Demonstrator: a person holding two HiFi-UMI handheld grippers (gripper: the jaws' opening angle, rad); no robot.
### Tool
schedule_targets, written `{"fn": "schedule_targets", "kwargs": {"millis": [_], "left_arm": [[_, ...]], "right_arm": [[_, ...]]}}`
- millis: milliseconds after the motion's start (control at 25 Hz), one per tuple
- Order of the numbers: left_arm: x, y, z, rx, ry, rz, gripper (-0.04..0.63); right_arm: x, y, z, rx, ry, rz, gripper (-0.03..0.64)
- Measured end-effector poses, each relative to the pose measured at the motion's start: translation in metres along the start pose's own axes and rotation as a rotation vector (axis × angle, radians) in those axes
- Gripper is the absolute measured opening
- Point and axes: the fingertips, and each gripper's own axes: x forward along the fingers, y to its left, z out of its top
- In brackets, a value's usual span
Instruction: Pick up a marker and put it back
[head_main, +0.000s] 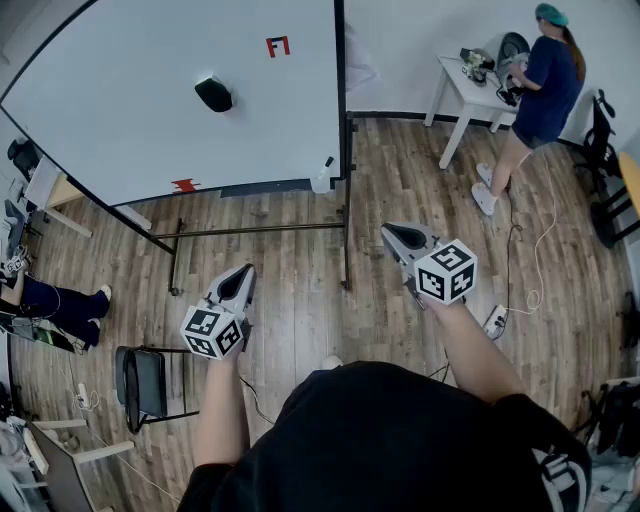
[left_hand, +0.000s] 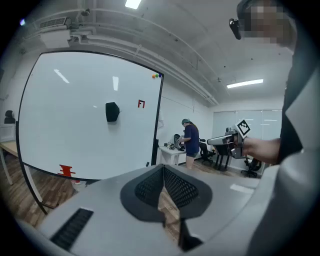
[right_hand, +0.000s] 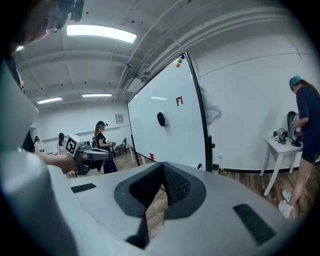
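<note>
Over wood floor (head_main: 300, 300), before the whiteboard (head_main: 150, 60): left tongs (head_main: 243, 274) and right tongs (head_main: 394, 234), each pressed together with nothing between; marker (head_main: 327, 162), small and dark, at the board's lower edge by its right post, well apart from both.

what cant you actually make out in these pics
- Marker: in the head view, only a tiny dark shape shows by the whiteboard's lower right corner. It is too small to tell what it is.
- Things on the table: head view, too small, partly behind the person.
- Seated person: head view, cut off by the left edge.
- Red mark low on the whiteboard: head view, too small to read.
</note>
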Motion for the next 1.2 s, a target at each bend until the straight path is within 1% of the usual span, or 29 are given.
{"fn": "schedule_targets", "kwargs": {"millis": [240, 440, 560, 680, 1000, 1200], "left_arm": [[-0.012, 0.026, 0.006, 0.017, -0.006, -0.025, 0.015], [-0.020, 0.044, 0.012, 0.021, -0.019, -0.041, 0.015], [-0.025, 0.047, 0.012, 0.021, -0.030, -0.047, 0.015], [-0.026, 0.049, 0.010, 0.023, -0.040, -0.048, 0.015], [-0.012, 0.048, 0.013, 0.041, -0.031, -0.068, 0.015], [0.005, 0.055, 0.014, 0.047, -0.007, -0.071, 0.015]], "right_arm": [[0.019, 0.020, 0.003, -0.011, 0.015, -0.024, -0.005], [0.026, 0.035, 0.012, 0.004, -0.008, -0.049, -0.003], [0.025, 0.041, 0.009, 0.008, -0.004, -0.058, -0.003], [0.024, 0.039, 0.005, 0.014, -0.003, -0.076, -0.003], [0.032, 0.026, -0.001, 0.032, -0.006, -0.102, -0.004], [0.048, 0.006, -0.002, 0.008, 0.007, -0.128, -0.005]]}}
